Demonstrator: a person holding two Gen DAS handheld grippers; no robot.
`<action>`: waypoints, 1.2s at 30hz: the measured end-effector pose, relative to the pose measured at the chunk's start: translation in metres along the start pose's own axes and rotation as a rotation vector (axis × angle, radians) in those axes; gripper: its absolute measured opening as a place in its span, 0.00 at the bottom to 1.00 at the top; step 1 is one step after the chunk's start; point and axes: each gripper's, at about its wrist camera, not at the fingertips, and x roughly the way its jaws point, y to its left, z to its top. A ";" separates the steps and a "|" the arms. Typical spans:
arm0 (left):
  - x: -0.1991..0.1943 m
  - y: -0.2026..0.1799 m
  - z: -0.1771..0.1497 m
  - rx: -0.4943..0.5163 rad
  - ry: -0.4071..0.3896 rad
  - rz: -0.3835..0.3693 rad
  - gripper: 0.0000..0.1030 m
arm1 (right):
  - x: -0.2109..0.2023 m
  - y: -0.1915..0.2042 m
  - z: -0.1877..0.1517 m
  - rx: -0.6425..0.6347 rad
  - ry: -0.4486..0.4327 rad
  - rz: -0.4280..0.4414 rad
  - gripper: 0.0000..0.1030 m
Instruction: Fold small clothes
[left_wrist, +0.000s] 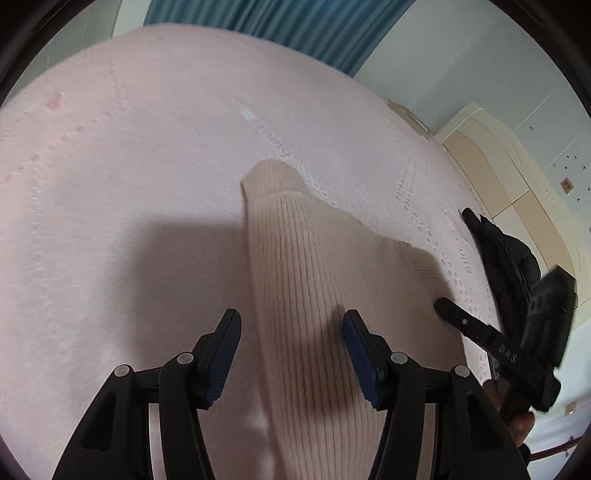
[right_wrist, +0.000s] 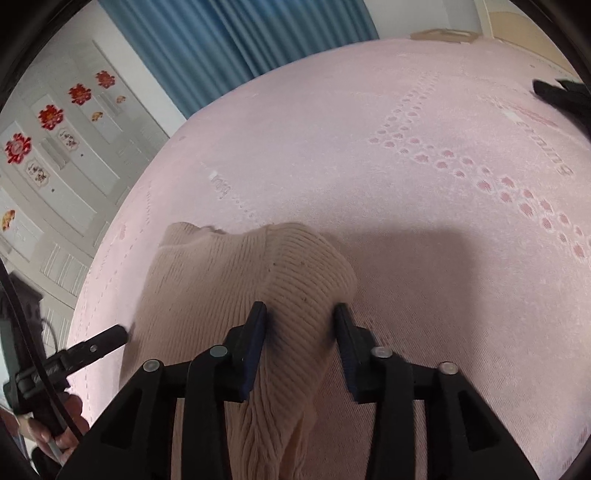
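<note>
The ribbed beige knit garment lies on a pink bedspread, partly bunched, running lengthwise toward both cameras.

Left tongs: jaws spread wide, straddling the garment; the fabric passes between the blue pads without visible contact, nothing gripped.

Right tongs: jaws parted, a raised fold of the garment sitting between them; both pads appear to touch the knit, though whether they pinch it cannot be told.

Edges and room: in the left view, open bedspread extends to the left and beyond the garment's far end. To the right, a dark item lies near the bed's edge. In the right view, open bedspread extends right and ahead; the bed's edge curves close on the left.

View differences: the right view alone shows a white cabinet with red flower decals; the left view alone shows a cream headboard. Both show the blue curtain.
</note>
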 end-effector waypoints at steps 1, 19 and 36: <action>0.004 0.001 0.002 -0.004 -0.001 -0.010 0.53 | -0.001 0.002 0.000 -0.019 -0.010 0.007 0.15; 0.063 0.002 0.046 -0.012 -0.007 -0.008 0.59 | 0.018 -0.017 0.020 0.011 -0.061 0.011 0.37; 0.079 0.003 0.056 -0.033 -0.094 -0.098 0.44 | 0.045 -0.004 0.025 -0.081 -0.054 -0.008 0.26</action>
